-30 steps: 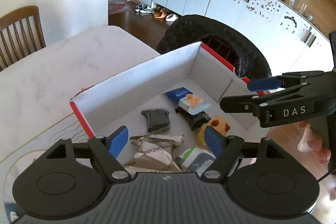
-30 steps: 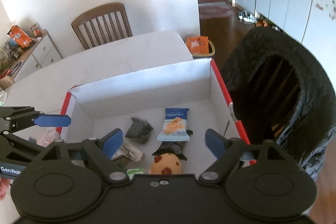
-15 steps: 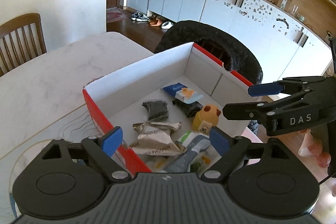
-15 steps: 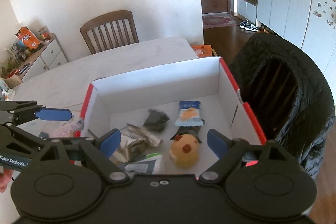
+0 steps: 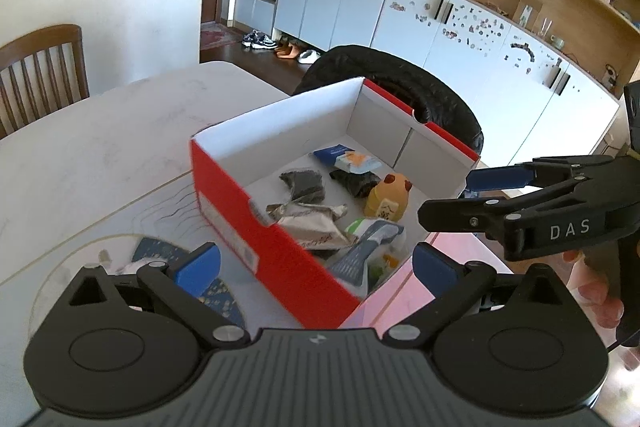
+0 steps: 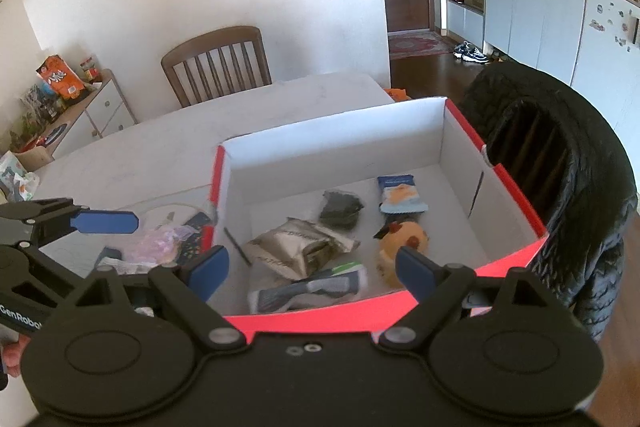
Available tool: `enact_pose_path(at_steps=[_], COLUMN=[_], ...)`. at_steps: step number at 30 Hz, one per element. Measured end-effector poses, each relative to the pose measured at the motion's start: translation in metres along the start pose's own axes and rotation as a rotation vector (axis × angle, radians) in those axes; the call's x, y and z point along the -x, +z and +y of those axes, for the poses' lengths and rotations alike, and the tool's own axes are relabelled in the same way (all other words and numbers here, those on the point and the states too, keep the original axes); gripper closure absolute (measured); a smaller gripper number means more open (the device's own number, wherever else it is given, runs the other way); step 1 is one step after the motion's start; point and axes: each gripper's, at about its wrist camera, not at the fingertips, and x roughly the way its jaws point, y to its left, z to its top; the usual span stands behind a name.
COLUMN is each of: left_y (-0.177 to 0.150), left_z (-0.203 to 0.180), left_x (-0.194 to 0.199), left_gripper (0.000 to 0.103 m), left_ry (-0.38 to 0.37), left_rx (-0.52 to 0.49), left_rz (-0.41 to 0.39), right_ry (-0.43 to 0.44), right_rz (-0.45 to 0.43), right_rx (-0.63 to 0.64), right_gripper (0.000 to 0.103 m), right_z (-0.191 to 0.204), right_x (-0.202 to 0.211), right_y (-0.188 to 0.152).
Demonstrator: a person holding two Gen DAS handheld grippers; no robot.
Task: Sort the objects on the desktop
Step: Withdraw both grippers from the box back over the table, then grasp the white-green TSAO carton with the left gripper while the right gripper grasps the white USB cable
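Because both grippers stand wide open and hold nothing, the sorting looks paused between picks. The red shoebox [image 6: 516, 263] fills the frame's centre on the marble surface [image 5: 100, 147], already holding a grey-brown snack pouch [image 6: 298, 247], a blue wafer packet [image 6: 400, 195], a small yellow bottle [image 5: 386, 197] and a grey sock pack [image 6: 308, 293]. At lower left, loose items [image 6: 160, 241] lie beside the box, nearest the left gripper [image 5: 316, 265]; the right gripper [image 6: 312, 269] hovers over the box's near wall.
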Motion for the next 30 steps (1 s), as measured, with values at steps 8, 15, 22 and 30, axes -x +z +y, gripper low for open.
enact_pose_path(at_steps=[8,15,22,30], left_y=[-0.018,-0.033,-0.051,-0.081], left_z=[0.035,0.063,0.09,0.12], left_x=[0.038,0.066,0.083,0.091], left_gripper=[0.0,0.0,0.0,0.0], left_ry=[-0.004,-0.001,0.026,0.012], left_rx=[0.041,0.048,0.061,0.076], left_rz=[-0.018,-0.024,-0.022,0.013], right_ry=[0.012,0.031,0.052,0.075], right_rz=[-0.019,-0.021,-0.009,0.024], right_rx=[0.035,0.072,0.086,0.13], right_gripper=[0.012,0.012,0.012,0.012], right_z=[0.041,0.08,0.111,0.147], right_x=[0.009,0.012,0.007,-0.009], right_y=[-0.012,-0.021,-0.029,-0.04])
